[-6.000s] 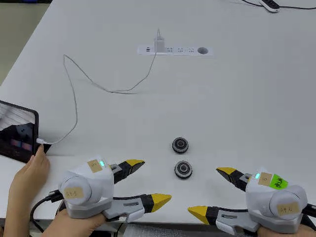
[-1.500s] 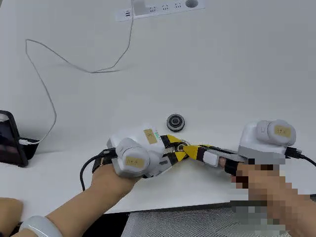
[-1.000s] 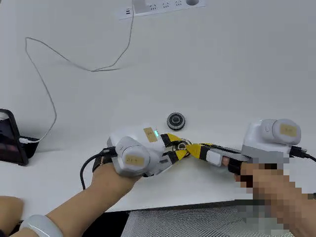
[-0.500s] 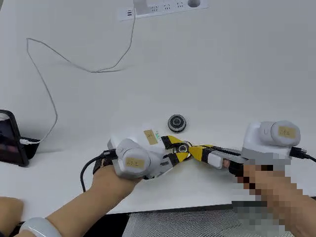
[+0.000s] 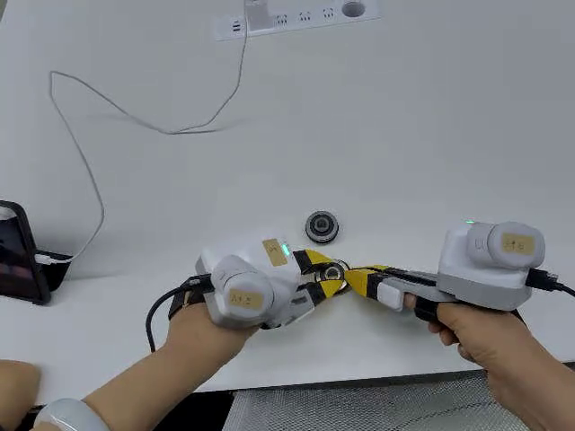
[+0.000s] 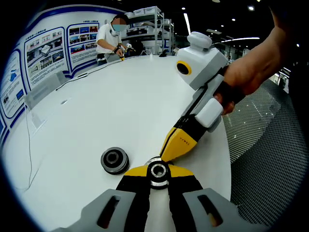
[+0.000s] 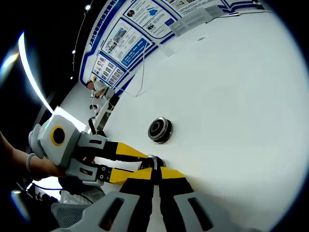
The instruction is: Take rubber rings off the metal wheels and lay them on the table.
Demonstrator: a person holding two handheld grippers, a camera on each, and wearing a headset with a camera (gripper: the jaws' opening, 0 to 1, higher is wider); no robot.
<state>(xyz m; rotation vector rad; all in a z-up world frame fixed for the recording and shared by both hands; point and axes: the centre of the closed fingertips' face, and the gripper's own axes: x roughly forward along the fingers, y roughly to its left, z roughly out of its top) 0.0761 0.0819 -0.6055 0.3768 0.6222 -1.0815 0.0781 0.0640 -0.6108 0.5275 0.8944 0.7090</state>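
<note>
Left gripper (image 6: pixel 158 171): jaws closed narrow around a small metal wheel (image 6: pixel 158 172), one yellow tip on each side of it, held just above the table.
Right gripper (image 7: pixel 154 170): jaws nearly together, tips pressed to the rim of that same wheel from the opposite side. I cannot tell whether any rubber is pinched between them.
Meeting point: in the head view the left gripper (image 5: pixel 325 274) and right gripper (image 5: pixel 352 274) come tip to tip over the held wheel (image 5: pixel 335 270).
Second wheel (image 5: pixel 321 226): lying flat on the table just beyond the joined tips, apart from them, with its dark rubber ring (image 6: pixel 103 161) around the rim. It also shows ahead of the right jaws (image 7: pixel 160 129).
Edges: the table's near edge runs close behind both hands, with metal grating floor (image 5: pixel 359 409) below it.
Open room: bare white table (image 5: pixel 422 135) beyond the tips and out past the right gripper.
Beyond the left gripper: a thin cable (image 5: pixel 90 171) loops across to a white power strip (image 5: pixel 296 15) at the far side. A dark-screened device (image 5: pixel 18 260) stands out past the left hand.
Room: poster boards on the wall (image 6: pixel 43 53) and a person (image 6: pixel 110 38) at the table's far end.
</note>
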